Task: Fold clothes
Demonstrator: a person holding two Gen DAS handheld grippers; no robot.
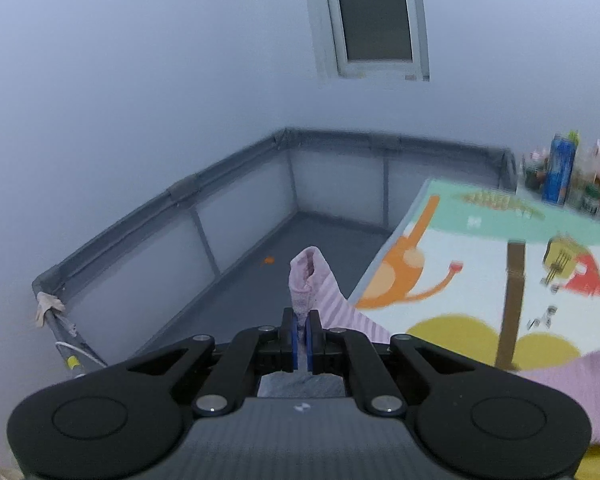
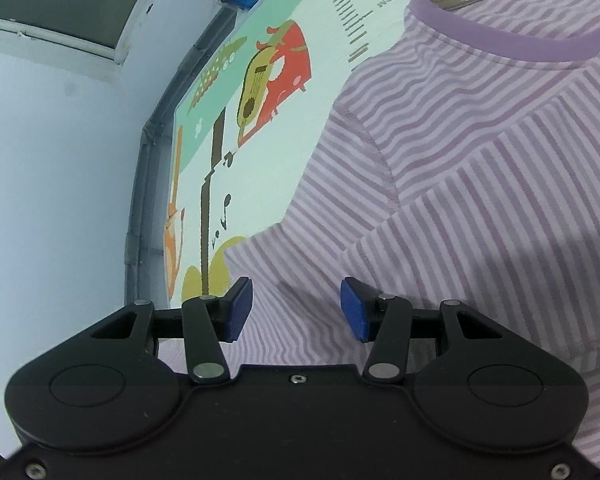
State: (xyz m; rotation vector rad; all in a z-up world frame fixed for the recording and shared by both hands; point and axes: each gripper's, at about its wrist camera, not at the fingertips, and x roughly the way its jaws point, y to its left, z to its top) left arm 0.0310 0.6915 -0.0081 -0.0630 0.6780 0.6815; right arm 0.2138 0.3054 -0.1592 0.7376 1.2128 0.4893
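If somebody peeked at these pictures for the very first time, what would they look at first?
Probably the purple striped shirt, which fills most of the right wrist view, spread on a colourful play mat with cartoon pictures. Next, in the left wrist view, a bunched end of that shirt sticking up, pinched tight in the left gripper. The right gripper hovers open over the shirt, holding nothing.

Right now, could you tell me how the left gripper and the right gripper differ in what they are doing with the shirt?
The left gripper is shut, pinching a bunched fold of the striped shirt that stands up between its pads; the right gripper is open and holds nothing. The left gripper's fold is raised off the play mat; the right gripper sits over cloth lying flat. Both have blue pads and black bodies.
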